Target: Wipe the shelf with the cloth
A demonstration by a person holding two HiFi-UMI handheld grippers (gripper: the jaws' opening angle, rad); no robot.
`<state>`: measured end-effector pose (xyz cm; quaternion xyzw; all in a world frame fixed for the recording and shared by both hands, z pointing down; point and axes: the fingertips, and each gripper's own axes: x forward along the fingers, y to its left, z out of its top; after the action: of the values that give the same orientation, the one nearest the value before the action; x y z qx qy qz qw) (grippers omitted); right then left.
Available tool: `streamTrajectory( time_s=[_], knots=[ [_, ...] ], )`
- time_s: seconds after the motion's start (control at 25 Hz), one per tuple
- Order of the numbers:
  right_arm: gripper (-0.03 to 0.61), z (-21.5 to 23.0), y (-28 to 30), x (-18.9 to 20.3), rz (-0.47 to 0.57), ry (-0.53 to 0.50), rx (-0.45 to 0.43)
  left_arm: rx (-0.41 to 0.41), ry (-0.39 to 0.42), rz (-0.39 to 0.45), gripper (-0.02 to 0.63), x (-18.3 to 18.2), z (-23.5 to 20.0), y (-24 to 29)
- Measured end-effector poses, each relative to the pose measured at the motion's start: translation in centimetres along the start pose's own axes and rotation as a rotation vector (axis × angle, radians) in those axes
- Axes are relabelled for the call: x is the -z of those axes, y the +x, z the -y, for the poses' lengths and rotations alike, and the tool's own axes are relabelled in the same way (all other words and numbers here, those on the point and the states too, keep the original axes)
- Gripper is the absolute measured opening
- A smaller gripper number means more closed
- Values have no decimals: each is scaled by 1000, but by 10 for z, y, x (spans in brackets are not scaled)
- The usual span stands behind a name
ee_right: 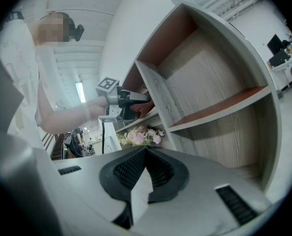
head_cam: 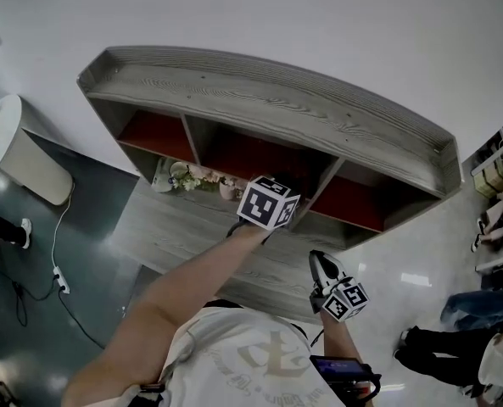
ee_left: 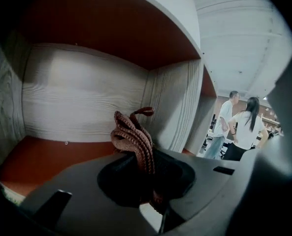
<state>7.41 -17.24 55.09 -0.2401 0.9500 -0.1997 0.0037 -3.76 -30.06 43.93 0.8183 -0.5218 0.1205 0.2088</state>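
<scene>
The left tool is closed on the brown cloth and holds it inside the middle compartment of the shelf, near the compartment's right wall. The right tool has its jaws together with nothing between them, and it is before the shelf's front edge.

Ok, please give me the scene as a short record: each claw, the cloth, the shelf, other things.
left claw: shut on the cloth, inside the shelf's middle compartment
cloth: brownish red, bunched, sticking up from the jaws
right claw: shut, empty, outside the shelf
shelf: grey wood grain, red inner panels
flowers: on the lower board, left of the left claw
</scene>
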Motion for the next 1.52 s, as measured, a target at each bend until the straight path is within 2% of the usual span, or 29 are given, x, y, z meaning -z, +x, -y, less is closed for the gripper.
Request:
streamTrajectory(
  time_s=[0.24, 0.52, 0.88, 1.36, 1.52],
  knots=[
    [5, 0, 2, 1, -14, -19, 8, -8, 9, -75, 64, -4, -8, 25],
    [5, 4, 3, 0, -16, -14, 11, -6, 155, -191, 66, 8, 2, 47],
    [5, 3, 15, 3, -36, -11, -17, -35, 224, -219, 62, 14, -16, 39],
    [5, -8, 38, 11, -72, -10, -71, -212, 78, -203, 61, 14, -120, -10],
    [6, -11, 44, 12, -80, -14, -86, -244, 58, -200, 61, 14, -136, -15]
  ],
)
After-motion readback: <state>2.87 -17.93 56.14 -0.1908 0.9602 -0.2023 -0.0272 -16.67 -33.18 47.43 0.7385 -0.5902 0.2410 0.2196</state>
